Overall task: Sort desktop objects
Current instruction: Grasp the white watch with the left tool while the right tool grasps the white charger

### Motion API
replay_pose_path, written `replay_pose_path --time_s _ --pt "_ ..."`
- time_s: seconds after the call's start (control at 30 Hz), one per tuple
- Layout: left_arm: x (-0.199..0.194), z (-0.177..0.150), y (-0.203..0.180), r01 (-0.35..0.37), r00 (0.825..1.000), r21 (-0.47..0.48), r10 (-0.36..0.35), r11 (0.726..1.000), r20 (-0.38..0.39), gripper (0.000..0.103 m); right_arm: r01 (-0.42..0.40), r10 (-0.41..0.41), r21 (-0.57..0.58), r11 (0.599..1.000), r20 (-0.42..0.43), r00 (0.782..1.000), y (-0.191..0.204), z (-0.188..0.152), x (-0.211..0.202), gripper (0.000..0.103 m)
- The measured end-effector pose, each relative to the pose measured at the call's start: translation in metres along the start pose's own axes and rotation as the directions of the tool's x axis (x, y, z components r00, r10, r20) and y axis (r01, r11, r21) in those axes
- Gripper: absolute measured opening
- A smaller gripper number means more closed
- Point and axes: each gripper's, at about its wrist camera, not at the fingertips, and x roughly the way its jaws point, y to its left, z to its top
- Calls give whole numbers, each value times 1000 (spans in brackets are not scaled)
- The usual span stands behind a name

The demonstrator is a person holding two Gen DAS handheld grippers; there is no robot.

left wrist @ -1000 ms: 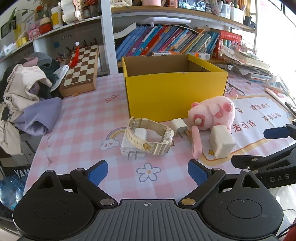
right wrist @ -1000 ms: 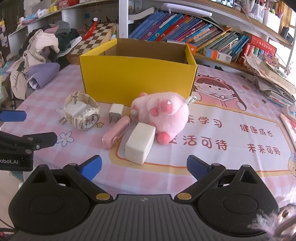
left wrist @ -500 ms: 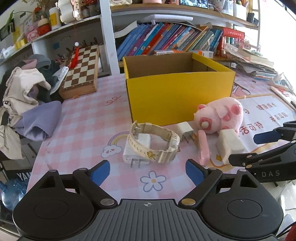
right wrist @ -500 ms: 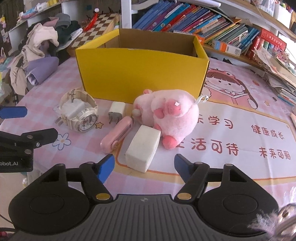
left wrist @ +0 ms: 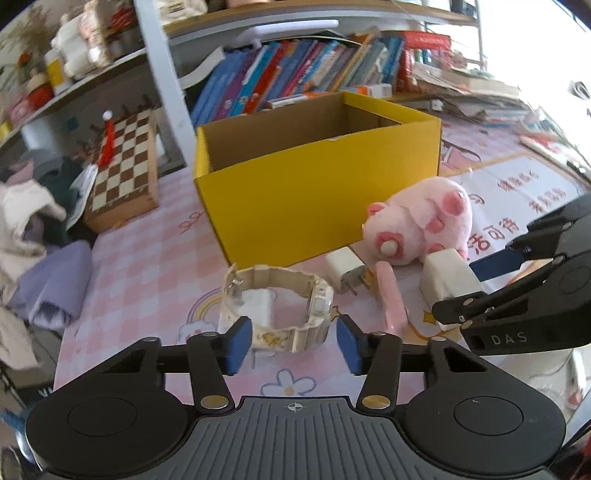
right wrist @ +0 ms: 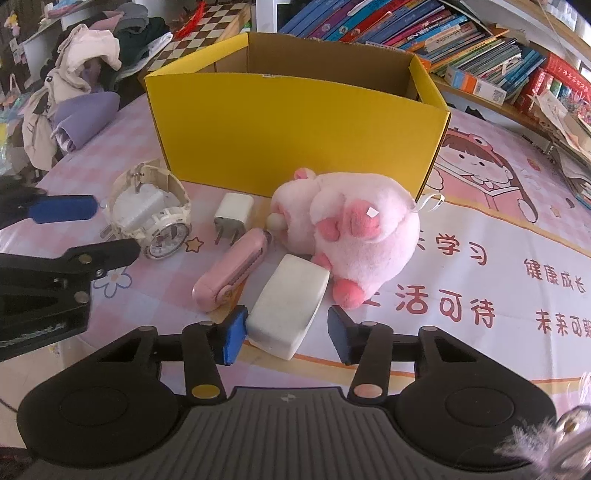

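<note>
An open yellow box (left wrist: 317,192) (right wrist: 295,125) stands on the pink table. In front of it lie a cream watch (left wrist: 277,306) (right wrist: 155,210) around a white charger, a small white plug (left wrist: 345,267) (right wrist: 233,214), a pink bar-shaped device (left wrist: 391,295) (right wrist: 232,267), a white block (left wrist: 448,280) (right wrist: 290,301) and a pink plush pig (left wrist: 421,221) (right wrist: 351,229). My left gripper (left wrist: 293,345) is open, its blue pads on either side of the watch's near edge. My right gripper (right wrist: 284,338) is open around the white block's near end.
A chessboard (left wrist: 123,170) leans at the back left by a clothes pile (left wrist: 37,236) (right wrist: 81,92). Shelves of books (left wrist: 295,66) (right wrist: 424,33) run behind the box. A pink mat with printed characters (right wrist: 517,258) covers the table's right side.
Both grippers have moved forward and down toward the objects and their jaws have narrowed. The left now brackets the watch, the right brackets the white block.
</note>
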Motion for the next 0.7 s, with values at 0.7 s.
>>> replay_pose_path --time_s 0.7 --pt "37 3 -11 43 996 51 -39 998 -76 16 -25 24 -47 999 -17 1000 1 0 5 29"
